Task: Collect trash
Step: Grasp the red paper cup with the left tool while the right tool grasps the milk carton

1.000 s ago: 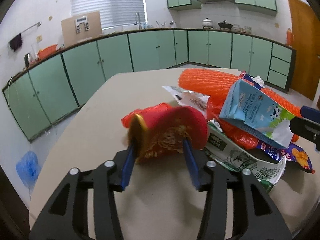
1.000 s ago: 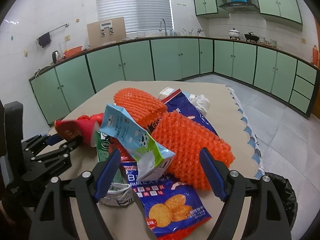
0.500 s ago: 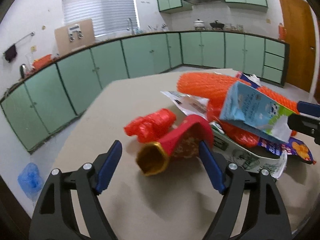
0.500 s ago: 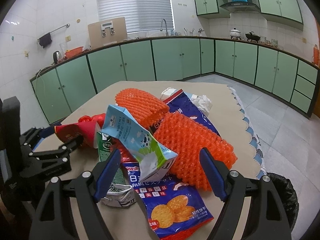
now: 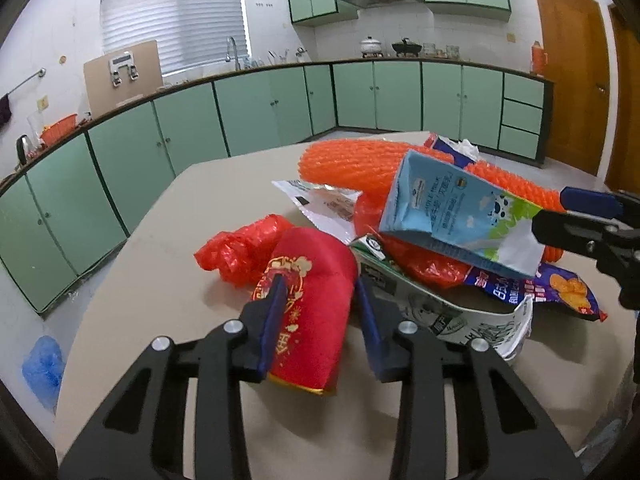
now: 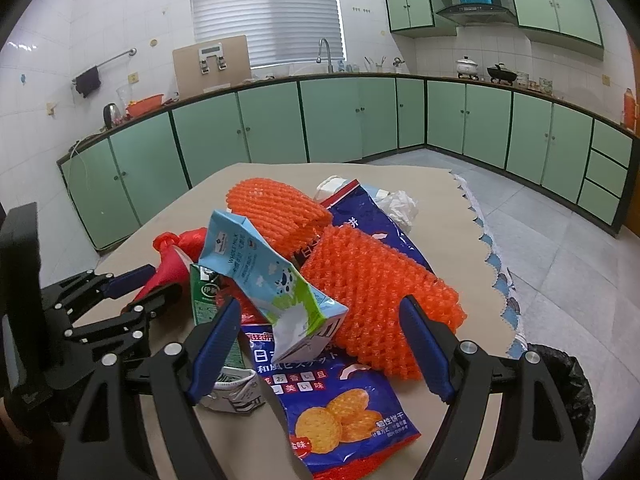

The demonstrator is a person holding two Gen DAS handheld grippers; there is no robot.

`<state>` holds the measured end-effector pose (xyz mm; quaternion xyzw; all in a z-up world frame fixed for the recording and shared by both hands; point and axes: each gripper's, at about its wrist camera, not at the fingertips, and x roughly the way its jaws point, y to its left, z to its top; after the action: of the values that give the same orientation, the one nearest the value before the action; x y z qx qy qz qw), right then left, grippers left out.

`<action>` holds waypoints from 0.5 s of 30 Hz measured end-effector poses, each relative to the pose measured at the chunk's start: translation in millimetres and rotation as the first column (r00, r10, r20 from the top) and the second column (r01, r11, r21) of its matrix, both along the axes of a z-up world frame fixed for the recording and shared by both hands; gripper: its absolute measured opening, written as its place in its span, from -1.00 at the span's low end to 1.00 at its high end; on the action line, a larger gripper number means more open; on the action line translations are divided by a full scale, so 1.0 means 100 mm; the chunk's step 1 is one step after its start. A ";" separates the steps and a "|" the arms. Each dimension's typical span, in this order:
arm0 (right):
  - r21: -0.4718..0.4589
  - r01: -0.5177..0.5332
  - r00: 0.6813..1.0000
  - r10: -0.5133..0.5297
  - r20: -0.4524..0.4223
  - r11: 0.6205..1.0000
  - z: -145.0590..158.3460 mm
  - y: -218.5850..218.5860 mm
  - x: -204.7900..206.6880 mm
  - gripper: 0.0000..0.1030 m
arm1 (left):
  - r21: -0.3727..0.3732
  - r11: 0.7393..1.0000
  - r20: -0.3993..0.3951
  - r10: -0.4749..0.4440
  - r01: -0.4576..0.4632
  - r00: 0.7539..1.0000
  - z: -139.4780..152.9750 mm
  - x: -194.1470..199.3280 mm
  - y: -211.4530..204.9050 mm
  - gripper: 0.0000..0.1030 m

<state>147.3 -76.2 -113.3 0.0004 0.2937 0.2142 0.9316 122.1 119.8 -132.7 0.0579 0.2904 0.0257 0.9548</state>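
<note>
Tabletop [image 5: 168,280], red pouch [image 5: 312,312] between closing fingers [image 5: 272,320]

Your left gripper [image 5: 320,312] hides the sides of the red pouch [image 5: 312,312], so you can't tell if the pads press it; jaws are closing w/ it between them. The green carton [image 6: 206,298] is mostly buried under the milk carton [image 6: 268,276], its print too small to read. Bin w/ black bag [image 6: 568,392] is cut off at the right wrist view's edge.
</note>
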 end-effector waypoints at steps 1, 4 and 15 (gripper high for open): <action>0.001 -0.002 1.000 0.002 -0.002 1.000 0.00 0.00 0.00 0.54 | 0.002 1.000 0.008 0.007 -0.007 1.000 0.01 -0.01 -0.01 -0.42; 0.001 -0.015 1.000 0.015 -0.006 1.000 -0.01 0.02 0.00 0.54 | -0.026 0.998 0.032 0.049 -0.048 0.998 0.09 -0.04 0.05 -0.46; 0.003 -0.034 0.997 0.034 -0.064 0.999 -0.11 0.08 0.18 0.32 | -0.053 0.984 0.034 0.169 -0.167 0.985 0.16 -0.02 0.29 -0.41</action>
<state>165.8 -67.8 -124.6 0.0032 0.3230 0.2301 0.9180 119.6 149.2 -116.5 0.0087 0.2762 0.1001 0.9558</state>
